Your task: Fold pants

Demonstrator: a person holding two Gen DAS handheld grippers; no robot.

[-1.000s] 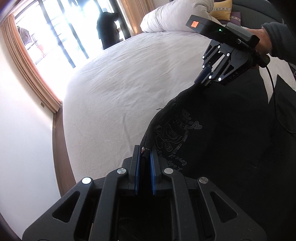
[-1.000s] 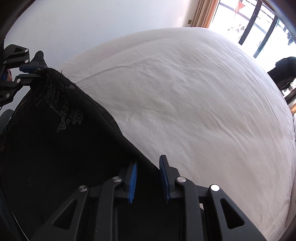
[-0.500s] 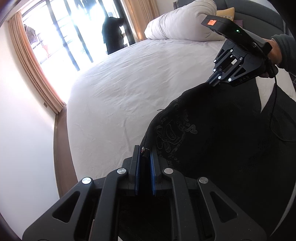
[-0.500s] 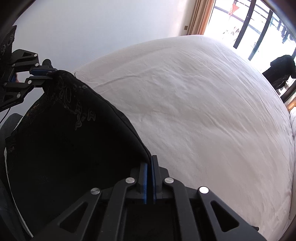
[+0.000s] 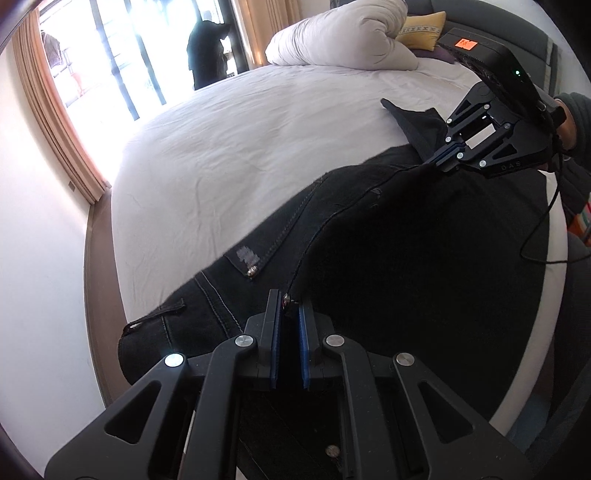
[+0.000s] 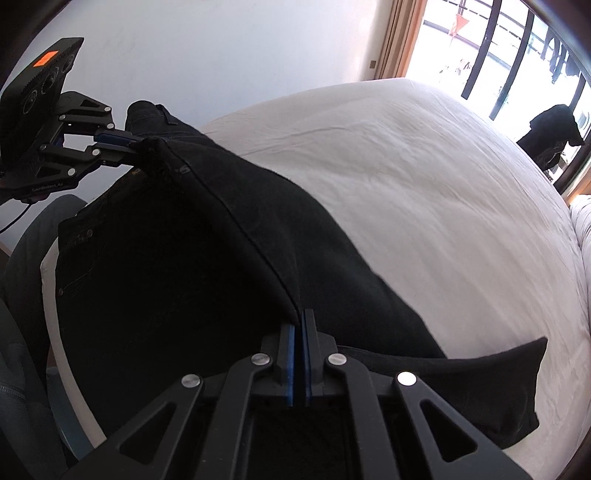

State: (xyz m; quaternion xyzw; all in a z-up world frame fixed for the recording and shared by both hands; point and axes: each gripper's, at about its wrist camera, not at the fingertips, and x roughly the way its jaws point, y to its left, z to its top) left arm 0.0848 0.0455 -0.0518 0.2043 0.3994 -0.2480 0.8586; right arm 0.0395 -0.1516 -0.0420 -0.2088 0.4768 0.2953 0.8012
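Black pants (image 5: pixel 388 251) lie spread over the near side of a white bed (image 5: pixel 240 155). My left gripper (image 5: pixel 287 299) is shut on the pants' edge by the waistband, near a rivet and pocket seam. My right gripper (image 6: pixel 298 317) is shut on the same edge farther along the leg. The fabric runs as a raised ridge between the two grippers. In the left wrist view the right gripper (image 5: pixel 437 162) shows at the upper right; in the right wrist view the left gripper (image 6: pixel 138 146) shows at the upper left. A leg end (image 6: pixel 509 384) lies flat at the lower right.
A rolled white duvet (image 5: pixel 343 40) and a yellow pillow (image 5: pixel 424 31) lie at the head of the bed. A window with curtains (image 5: pixel 55 122) is on the far side. A white wall (image 6: pixel 221 55) stands beyond the foot. A cable (image 5: pixel 546 229) hangs from the right gripper.
The right gripper closed on the pants edge. Both grippers have carried the lifted fabric across the bed, so the printed inner side is covered and a plain black outer side shows.
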